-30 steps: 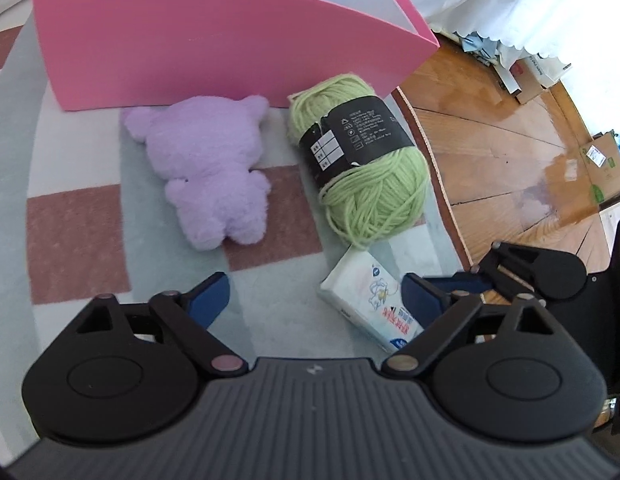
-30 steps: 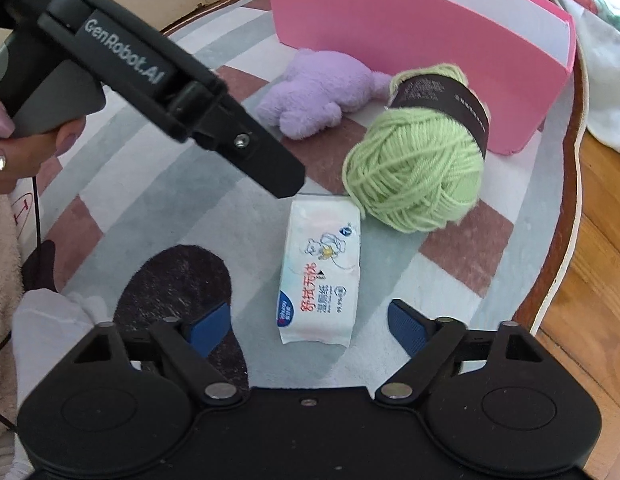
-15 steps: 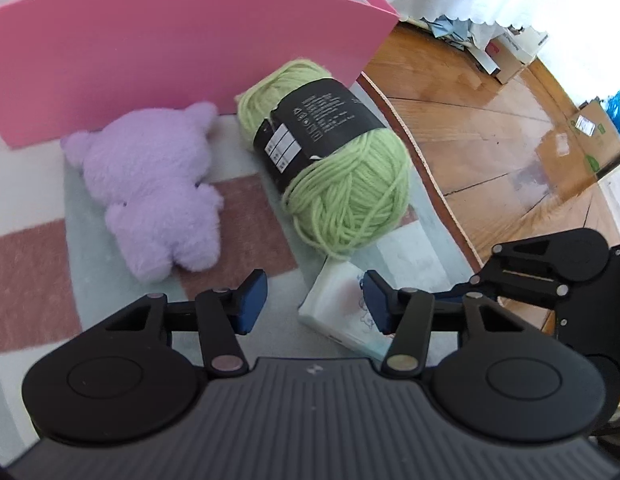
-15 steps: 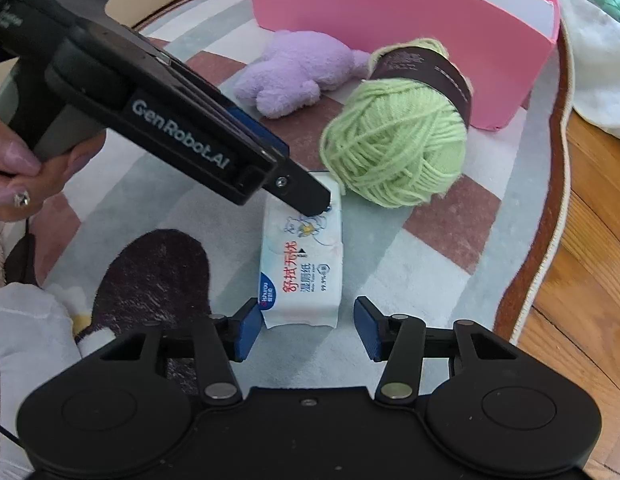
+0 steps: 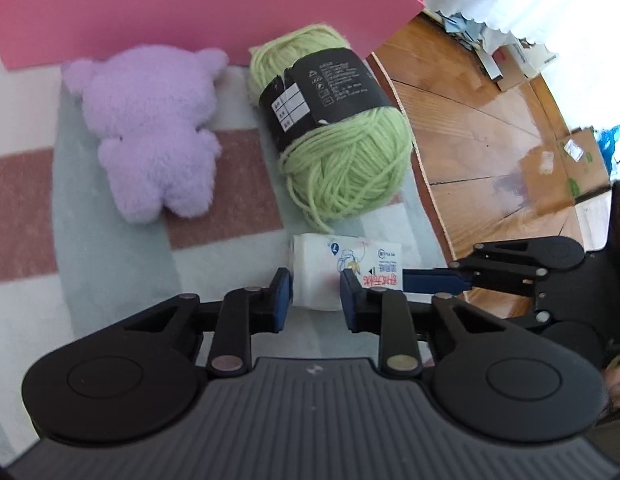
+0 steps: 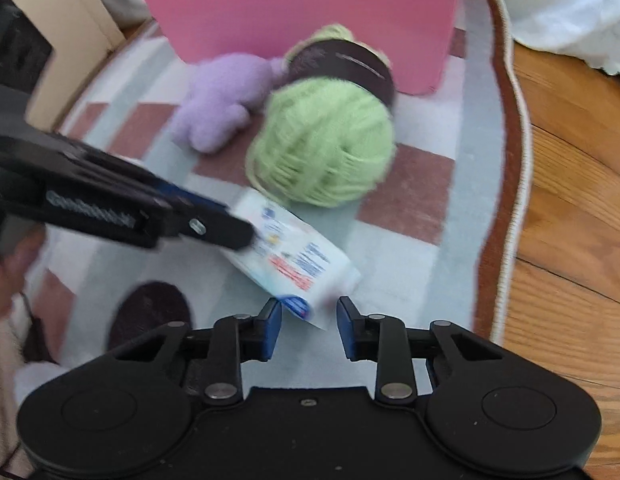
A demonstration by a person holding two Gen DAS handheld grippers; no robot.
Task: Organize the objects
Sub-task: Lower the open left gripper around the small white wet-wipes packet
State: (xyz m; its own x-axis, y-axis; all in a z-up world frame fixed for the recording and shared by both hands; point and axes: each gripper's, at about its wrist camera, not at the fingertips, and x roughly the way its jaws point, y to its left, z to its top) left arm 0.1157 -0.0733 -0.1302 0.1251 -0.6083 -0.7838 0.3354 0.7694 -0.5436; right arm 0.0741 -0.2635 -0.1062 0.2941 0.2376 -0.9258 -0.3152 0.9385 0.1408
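A white tissue pack (image 5: 346,260) with blue and red print lies on the checked rug (image 5: 90,264), in front of a green yarn ball (image 5: 342,148) with a black label. My left gripper (image 5: 315,296) is closing on the pack's near end, its blue pads pressing the sides. My right gripper (image 6: 308,318) is closing on the other end of the pack (image 6: 294,256), which sits tilted. The left gripper's black fingers (image 6: 230,232) reach in from the left. A lilac plush toy (image 5: 150,128) lies left of the yarn, in front of the pink box (image 5: 190,4).
The rug ends in a brown border (image 6: 498,200), with wooden floor (image 5: 490,140) beyond. Cardboard boxes (image 5: 578,168) and white cloth (image 6: 570,8) lie further off. A person's hand (image 6: 14,264) holds the left gripper. There is a dark oval patch (image 6: 150,316) on the rug.
Both grippers went from wide open to shut around the tissue pack's two ends. The left one came closer and lower. The pack has turned and now sits tilted.
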